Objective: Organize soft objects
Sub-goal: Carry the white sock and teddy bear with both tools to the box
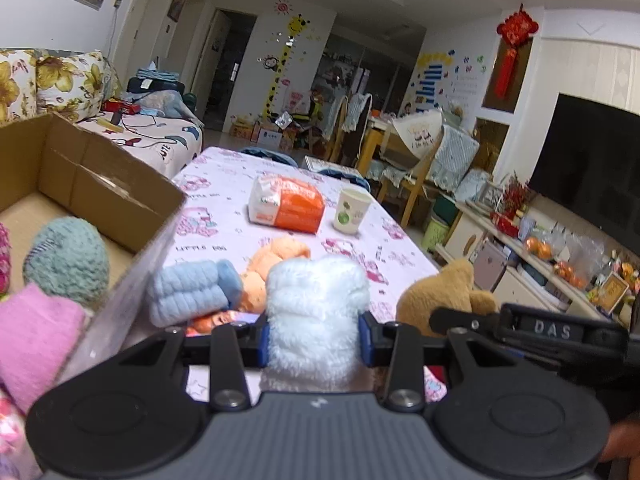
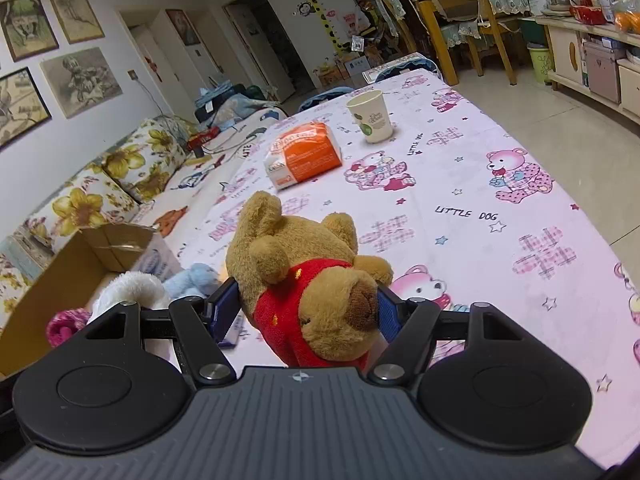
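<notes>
My left gripper [image 1: 314,338] is shut on a white fluffy soft item [image 1: 316,312] and holds it above the table, just right of the cardboard box [image 1: 100,184]. The box holds a teal knitted item [image 1: 66,260] and a pink soft item [image 1: 36,336]. A light blue rolled item [image 1: 192,292] and an orange plush [image 1: 268,264] lie on the tablecloth ahead. My right gripper [image 2: 306,312] is shut on a brown teddy bear in a red shirt [image 2: 308,276]. The bear also shows in the left wrist view [image 1: 444,292]. The white item [image 2: 128,288] and the box [image 2: 60,280] show at the left of the right wrist view.
An orange and white packet [image 1: 286,204] and a paper cup [image 1: 352,210] stand further along the pink printed tablecloth [image 2: 500,240]. A floral sofa [image 2: 120,168] runs along the table's left side. Chairs and a cabinet stand to the right.
</notes>
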A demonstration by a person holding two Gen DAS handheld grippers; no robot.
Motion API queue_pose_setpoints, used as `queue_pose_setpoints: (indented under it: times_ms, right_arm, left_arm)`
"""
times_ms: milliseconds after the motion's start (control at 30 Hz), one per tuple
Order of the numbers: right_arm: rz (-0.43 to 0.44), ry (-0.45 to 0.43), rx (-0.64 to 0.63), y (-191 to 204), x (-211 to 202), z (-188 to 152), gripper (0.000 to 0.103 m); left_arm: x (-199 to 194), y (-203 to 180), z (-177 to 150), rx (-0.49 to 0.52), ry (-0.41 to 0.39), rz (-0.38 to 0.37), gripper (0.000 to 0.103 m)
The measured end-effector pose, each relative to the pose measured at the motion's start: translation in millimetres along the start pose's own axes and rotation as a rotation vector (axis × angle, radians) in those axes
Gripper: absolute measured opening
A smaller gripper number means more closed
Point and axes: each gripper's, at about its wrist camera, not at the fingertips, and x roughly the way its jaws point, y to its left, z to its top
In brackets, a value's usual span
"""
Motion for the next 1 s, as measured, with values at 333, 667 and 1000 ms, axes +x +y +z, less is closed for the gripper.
queue_pose_setpoints:
  times_ms: [333, 667, 1000]
  right_arm:
    - [0.042, -0.029, -0.014, 17, -2, -1, 0.086]
    - [0.104, -0.039, -0.041, 40, 9, 5, 0.086]
    - [0.185, -0.03, -0.069, 67, 32, 14, 0.087]
  left_arm:
    - [-17, 16, 15, -0.054, -0.068, 0.004, 0.038]
    - [-31, 40, 24, -0.133, -0.137, 0.059, 0.038]
    - [-47, 71, 32, -0.223, -0.211, 0.147, 0.038]
